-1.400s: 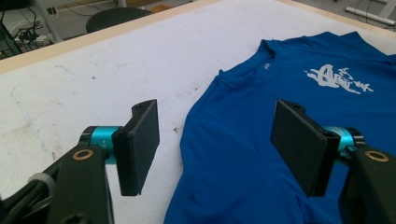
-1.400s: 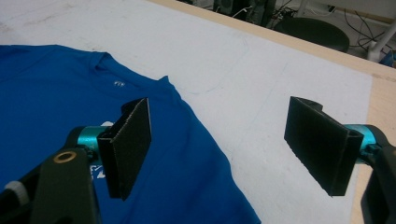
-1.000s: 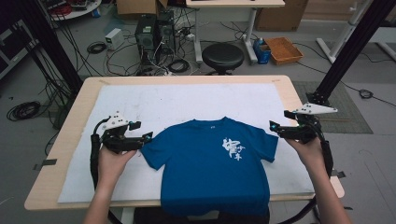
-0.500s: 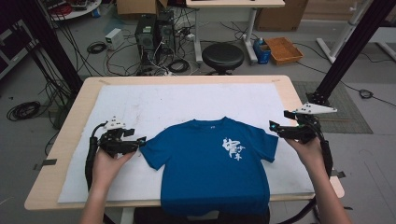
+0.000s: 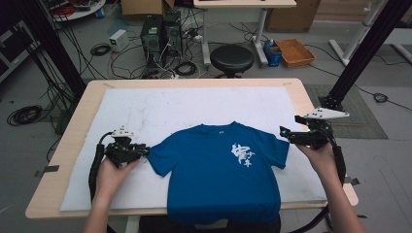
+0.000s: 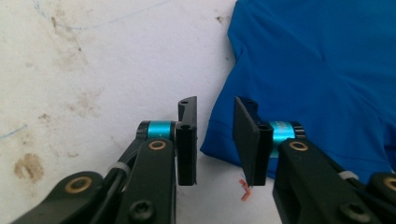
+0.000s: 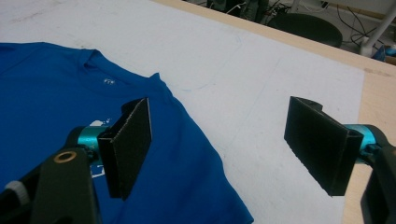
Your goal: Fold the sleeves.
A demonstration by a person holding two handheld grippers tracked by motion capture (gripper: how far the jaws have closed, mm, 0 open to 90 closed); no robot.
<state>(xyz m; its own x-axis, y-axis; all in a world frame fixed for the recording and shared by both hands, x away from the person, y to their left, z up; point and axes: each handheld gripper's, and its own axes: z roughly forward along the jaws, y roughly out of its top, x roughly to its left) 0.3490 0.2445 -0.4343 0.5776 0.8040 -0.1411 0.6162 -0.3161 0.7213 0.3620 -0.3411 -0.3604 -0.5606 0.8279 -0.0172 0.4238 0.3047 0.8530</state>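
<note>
**Left gripper closing at the shirt's sleeve, right gripper wide open**

A blue T-shirt (image 5: pixel 221 170) lies flat, front up, on a white mat (image 5: pixel 145 107) that covers most of a wooden table (image 5: pixel 77 111). Its collar points to the far side and its hem hangs over the near edge. A white print (image 5: pixel 242 154) sits on the chest.

The left gripper (image 5: pixel 142 151) is low at the tip of the shirt's left sleeve (image 6: pixel 219 135). Its jaws have just been closing and now stand a narrow gap apart; in the left gripper view the sleeve's hemmed corner lies at that gap, but the pads do not press on it — whether the cloth is between them or just beneath I cannot tell. A small orange scrap (image 6: pixel 243 190) lies on the mat right by the jaw tips.

The right gripper (image 5: pixel 284 132) is held at the shirt's right sleeve (image 5: pixel 277 150), its jaws spread wide with nothing between them — one over blue cloth, the other over bare mat.

Nothing on the mat blocks either gripper. Beyond the far edge stand a black stool (image 5: pixel 232 58), a computer tower (image 5: pixel 151 36) amid tangled cables and an orange tray (image 5: pixel 294 51) on the floor.
</note>
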